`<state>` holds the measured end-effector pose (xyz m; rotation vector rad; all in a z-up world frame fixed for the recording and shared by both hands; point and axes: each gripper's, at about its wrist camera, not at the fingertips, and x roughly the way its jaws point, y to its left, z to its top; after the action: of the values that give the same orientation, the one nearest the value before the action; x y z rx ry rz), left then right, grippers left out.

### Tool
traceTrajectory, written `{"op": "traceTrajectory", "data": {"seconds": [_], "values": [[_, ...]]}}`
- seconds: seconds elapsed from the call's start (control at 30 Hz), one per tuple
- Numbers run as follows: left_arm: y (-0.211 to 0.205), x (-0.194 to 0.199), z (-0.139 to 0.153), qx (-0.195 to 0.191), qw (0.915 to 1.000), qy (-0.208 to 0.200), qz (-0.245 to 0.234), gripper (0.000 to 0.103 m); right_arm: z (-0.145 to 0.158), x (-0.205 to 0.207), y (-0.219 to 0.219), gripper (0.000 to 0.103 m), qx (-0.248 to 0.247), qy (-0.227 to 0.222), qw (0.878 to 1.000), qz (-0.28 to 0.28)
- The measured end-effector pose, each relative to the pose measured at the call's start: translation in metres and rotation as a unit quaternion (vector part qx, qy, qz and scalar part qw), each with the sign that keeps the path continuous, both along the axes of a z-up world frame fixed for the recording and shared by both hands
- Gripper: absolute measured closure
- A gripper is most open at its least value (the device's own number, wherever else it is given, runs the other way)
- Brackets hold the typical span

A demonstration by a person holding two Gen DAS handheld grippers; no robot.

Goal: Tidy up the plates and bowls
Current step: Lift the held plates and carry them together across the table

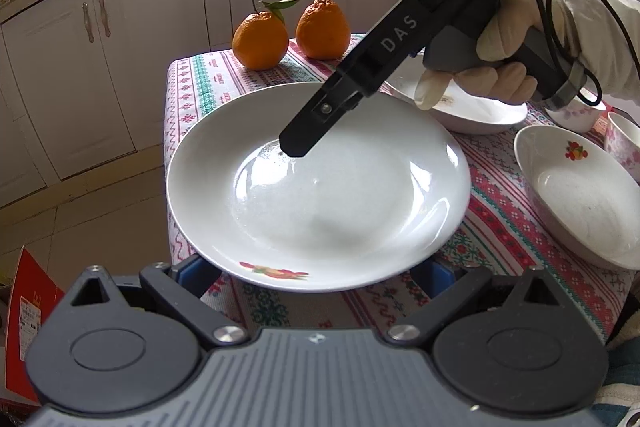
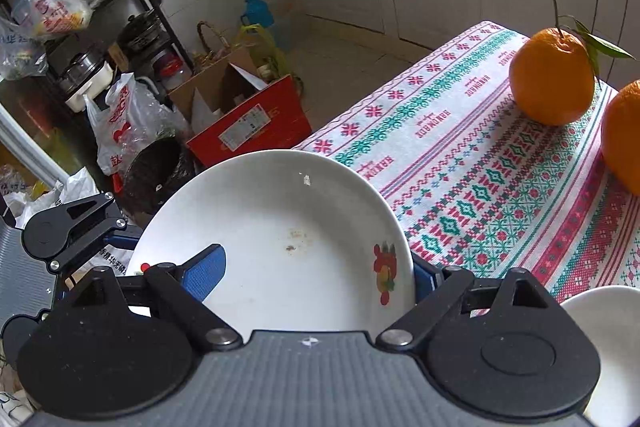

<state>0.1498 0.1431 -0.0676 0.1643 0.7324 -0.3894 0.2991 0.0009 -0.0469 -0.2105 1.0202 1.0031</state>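
A large white plate (image 1: 320,187) with a red fruit print sits at the table's left edge, hanging over it. It also shows in the right wrist view (image 2: 280,235). My left gripper (image 1: 316,275) is open, its blue pads either side of the plate's near rim. My right gripper (image 2: 320,275) reaches over the plate; one blue pad (image 2: 208,271) lies inside the plate, the other finger (image 2: 428,275) outside the rim. Its jaws stand apart around the rim. A second white plate (image 1: 472,107) and a white bowl (image 1: 580,195) sit to the right.
Two oranges (image 1: 260,41) (image 1: 323,29) stand at the table's far end. Floral cups (image 1: 624,143) are at the far right. The patterned tablecloth (image 2: 480,167) covers the table. A red box (image 2: 248,127), bags and shelves stand on the floor left of the table.
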Motion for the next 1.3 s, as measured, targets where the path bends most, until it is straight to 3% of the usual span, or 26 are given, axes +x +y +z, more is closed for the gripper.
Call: {"op": "traceTrajectory", "data": {"seconds": [0.53,0.77,1.03,1.3], "values": [[-0.004,0.006,-0.004,0.005,1.0000,0.006,-0.004,0.004,-0.013,0.004,0.000,0.003,-0.010,0.002,1.000,-0.007],[-0.001,-0.004,-0.001,0.005,0.9999,0.009,0.007,0.003,0.001,-0.006,-0.010,0.000,-0.015,-0.020,1.000,-0.014],[0.000,-0.040,0.011,-0.004,0.9994,0.004,0.036,0.002,0.030,-0.045,-0.042,0.000,-0.012,-0.056,0.998,-0.036],[-0.026,-0.072,0.028,-0.014,0.9996,-0.017,0.016,0.002,0.047,-0.102,-0.084,0.000,-0.008,-0.077,0.995,-0.065]]}}
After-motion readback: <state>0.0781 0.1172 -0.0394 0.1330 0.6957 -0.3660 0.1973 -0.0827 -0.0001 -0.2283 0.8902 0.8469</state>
